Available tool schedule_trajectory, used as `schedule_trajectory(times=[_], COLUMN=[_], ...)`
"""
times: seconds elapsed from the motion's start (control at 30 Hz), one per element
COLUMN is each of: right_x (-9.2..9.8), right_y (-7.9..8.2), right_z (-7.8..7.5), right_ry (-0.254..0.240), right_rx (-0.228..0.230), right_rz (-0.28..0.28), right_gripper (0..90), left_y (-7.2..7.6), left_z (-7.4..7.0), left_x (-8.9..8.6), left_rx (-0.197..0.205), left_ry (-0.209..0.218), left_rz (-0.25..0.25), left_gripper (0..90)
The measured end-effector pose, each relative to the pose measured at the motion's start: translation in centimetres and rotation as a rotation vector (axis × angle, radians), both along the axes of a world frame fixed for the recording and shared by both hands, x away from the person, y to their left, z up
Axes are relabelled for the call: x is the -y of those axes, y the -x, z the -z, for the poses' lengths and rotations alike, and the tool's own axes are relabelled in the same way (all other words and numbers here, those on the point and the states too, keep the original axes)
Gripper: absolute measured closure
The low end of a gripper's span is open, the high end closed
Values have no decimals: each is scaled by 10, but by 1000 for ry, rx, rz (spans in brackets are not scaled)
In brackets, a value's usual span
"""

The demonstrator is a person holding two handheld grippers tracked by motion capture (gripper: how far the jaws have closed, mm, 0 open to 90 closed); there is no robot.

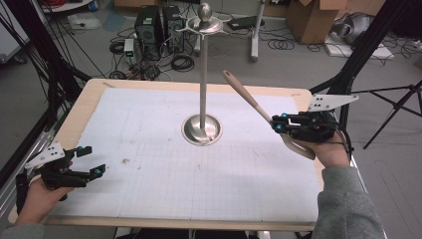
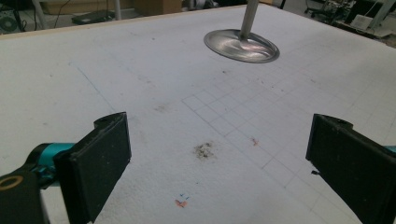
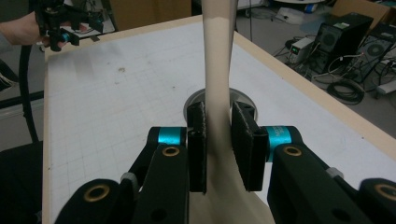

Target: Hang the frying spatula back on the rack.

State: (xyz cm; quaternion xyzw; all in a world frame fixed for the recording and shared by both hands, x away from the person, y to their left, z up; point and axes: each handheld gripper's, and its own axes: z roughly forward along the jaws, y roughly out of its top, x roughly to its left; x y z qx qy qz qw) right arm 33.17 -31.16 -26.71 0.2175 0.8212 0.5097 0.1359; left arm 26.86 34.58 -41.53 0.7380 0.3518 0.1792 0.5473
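A beige wooden spoon point(image 1: 251, 99) slants over the right side of the table, handle pointing up toward the metal stand point(image 1: 203, 79). My right gripper point(image 1: 278, 123) is shut on the spoon's neck just above the bowl; in the right gripper view the pads clamp the handle point(image 3: 217, 84) from both sides. The stand has a round base point(image 1: 201, 129), a tall pole and a ball-topped disc point(image 1: 204, 22). My left gripper point(image 1: 89, 160) rests at the table's near left, open, its jaws wide apart over the bare mat point(image 2: 205, 140), with the stand's base point(image 2: 241, 45) far ahead.
A white gridded mat point(image 1: 164, 164) covers the wooden tabletop, with a small dark smudge point(image 2: 203, 150) on it. Beyond the far edge lie computer towers point(image 1: 149, 25), cables and cardboard boxes point(image 1: 311, 17). Black tripod legs point(image 1: 393, 104) stand to the right of the table.
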Motion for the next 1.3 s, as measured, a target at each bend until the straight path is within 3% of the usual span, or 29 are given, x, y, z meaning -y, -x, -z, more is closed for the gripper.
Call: schedule_trajectory(times=[0.7, 0.9, 1.3], right_x=[3, 5, 7], right_y=[-3, -2, -3], right_z=[-33, -45, -68], right_ry=[-59, -39, -45], right_rx=[33, 39, 67], right_rz=[10, 18, 34], right_gripper=[771, 770, 771], left_y=[3, 3, 4], left_z=[0, 1, 1], left_x=[-3, -4, -4], left_rx=[-2, -5, -7], left_ry=[4, 5, 0], left_rz=[-7, -8, -7], left_gripper=[70, 69, 70])
